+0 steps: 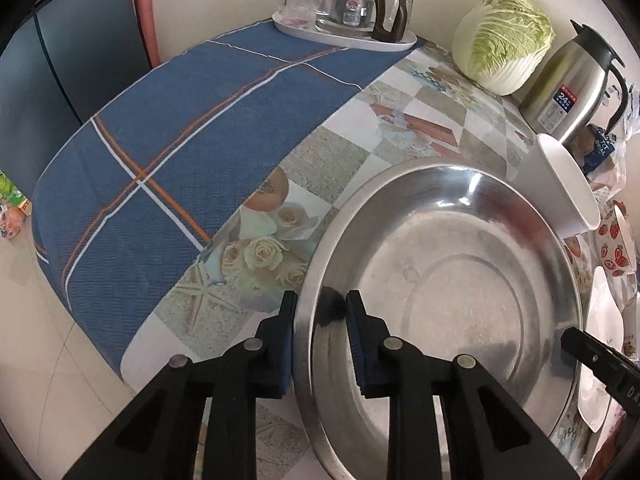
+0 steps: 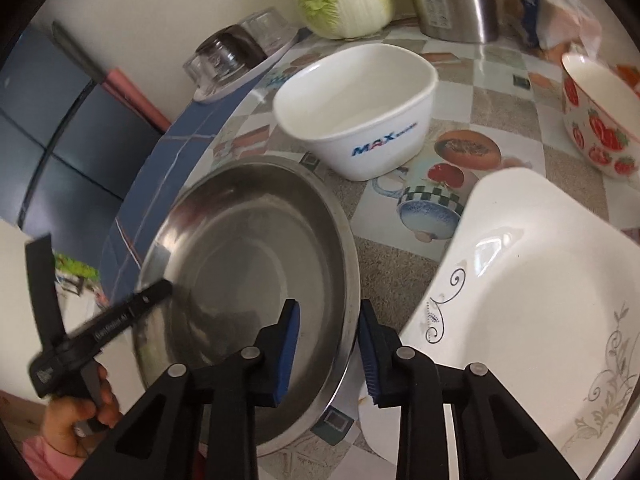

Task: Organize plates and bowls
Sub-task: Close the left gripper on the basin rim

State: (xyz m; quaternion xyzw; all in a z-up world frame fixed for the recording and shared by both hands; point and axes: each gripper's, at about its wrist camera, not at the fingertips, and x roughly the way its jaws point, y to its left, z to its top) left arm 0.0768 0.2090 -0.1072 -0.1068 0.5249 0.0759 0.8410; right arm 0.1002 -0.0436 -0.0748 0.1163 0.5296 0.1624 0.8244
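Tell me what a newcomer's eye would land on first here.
The big steel basin in the middle of the table, with the left gripper and right gripper straddling opposite sides of its rim. Then the cabbage against the wall and the white MAX bowl behind the basin.

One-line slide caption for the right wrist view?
Right gripper straddles steel basin rim beside white plate.

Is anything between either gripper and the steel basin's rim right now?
Nothing visible. The left gripper and right gripper each straddle the steel basin rim on opposite sides, with only the rim between their jaws.
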